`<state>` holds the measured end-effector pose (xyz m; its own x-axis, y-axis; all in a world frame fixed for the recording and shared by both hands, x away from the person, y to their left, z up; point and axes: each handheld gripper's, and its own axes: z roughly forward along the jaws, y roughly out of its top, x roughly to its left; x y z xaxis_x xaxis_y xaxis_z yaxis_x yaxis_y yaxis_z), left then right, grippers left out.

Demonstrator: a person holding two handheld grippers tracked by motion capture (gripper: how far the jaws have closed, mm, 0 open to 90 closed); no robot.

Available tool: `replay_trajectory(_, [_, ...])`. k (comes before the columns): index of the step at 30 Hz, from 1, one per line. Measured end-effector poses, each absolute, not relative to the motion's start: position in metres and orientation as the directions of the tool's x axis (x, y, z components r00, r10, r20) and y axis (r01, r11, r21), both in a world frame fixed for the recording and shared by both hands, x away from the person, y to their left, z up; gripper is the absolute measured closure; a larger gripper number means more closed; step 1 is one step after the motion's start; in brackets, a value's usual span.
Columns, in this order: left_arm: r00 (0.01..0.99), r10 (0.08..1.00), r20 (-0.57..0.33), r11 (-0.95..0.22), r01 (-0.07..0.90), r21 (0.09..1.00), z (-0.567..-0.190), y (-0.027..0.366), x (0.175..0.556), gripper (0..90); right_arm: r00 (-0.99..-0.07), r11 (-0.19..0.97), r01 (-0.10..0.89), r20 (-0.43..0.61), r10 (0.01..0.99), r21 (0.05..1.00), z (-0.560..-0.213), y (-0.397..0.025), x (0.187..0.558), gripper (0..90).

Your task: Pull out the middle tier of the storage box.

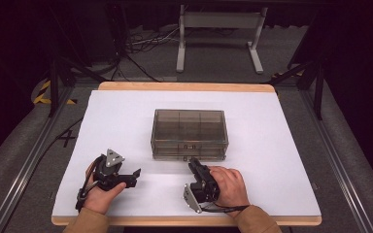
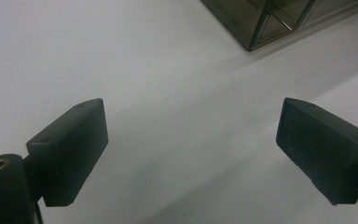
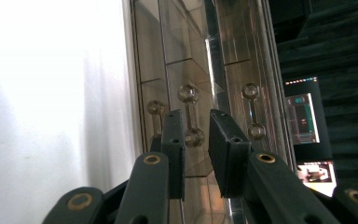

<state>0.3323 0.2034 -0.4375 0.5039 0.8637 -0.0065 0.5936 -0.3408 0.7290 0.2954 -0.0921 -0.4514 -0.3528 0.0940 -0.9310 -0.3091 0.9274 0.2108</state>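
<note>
A smoky see-through drawer box (image 1: pixel 189 128) stands at the middle of the white table (image 1: pixel 116 121). My right gripper (image 1: pixel 193 164) lies on its side with its tips right at the box's lower front. In the right gripper view the right gripper (image 3: pixel 196 116) is open by a narrow gap, and a small clear drawer handle (image 3: pixel 189 115) sits in that gap, close to one jaw. My left gripper (image 1: pixel 135 177) rests at the front left, apart from the box. In its own view the left gripper (image 2: pixel 191 126) is wide open over bare table, with a corner of the box (image 2: pixel 270 18) ahead.
More clear handles (image 3: pixel 251 112) show on the box front. The table's wooden front edge (image 1: pixel 175 221) runs just behind both hands. Beyond the table are a white desk frame (image 1: pixel 218 39) and floor cables (image 1: pixel 141 46).
</note>
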Motion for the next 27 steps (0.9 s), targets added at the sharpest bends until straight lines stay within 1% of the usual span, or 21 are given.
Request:
replay_trajectory(8, [0.505, 0.863, -0.007, -0.34, 0.591, 0.732, -0.438, 0.203, 0.333, 9.7, -0.413, 0.908, -0.31, -0.9, 0.138, 0.281, -0.442, -0.102, 0.291, 72.7])
replay_trajectory(13, [0.507, 0.862, -0.004, -0.345, 0.592, 0.728, -0.437, 0.202, 0.334, 9.6, -0.485, 0.887, -0.286, -0.853, 0.192, 0.363, -0.434, -0.111, 0.29, 65.9])
replay_trajectory(18, [0.507, 0.862, -0.001, -0.348, 0.593, 0.727, -0.437, 0.202, 0.334, 9.6, -0.555, 0.867, -0.262, -0.801, 0.225, 0.425, -0.429, -0.122, 0.29, 65.0])
replay_trajectory(23, [0.507, 0.862, -0.002, -0.347, 0.593, 0.727, -0.437, 0.202, 0.333, 9.6, -0.616, 0.837, -0.23, -0.74, 0.268, 0.496, -0.425, -0.131, 0.291, 66.0])
replay_trajectory(27, [0.507, 0.862, -0.002, -0.347, 0.592, 0.727, -0.437, 0.202, 0.333, 9.6, -0.657, 0.804, -0.189, -0.682, 0.323, 0.564, -0.42, -0.138, 0.291, 66.9])
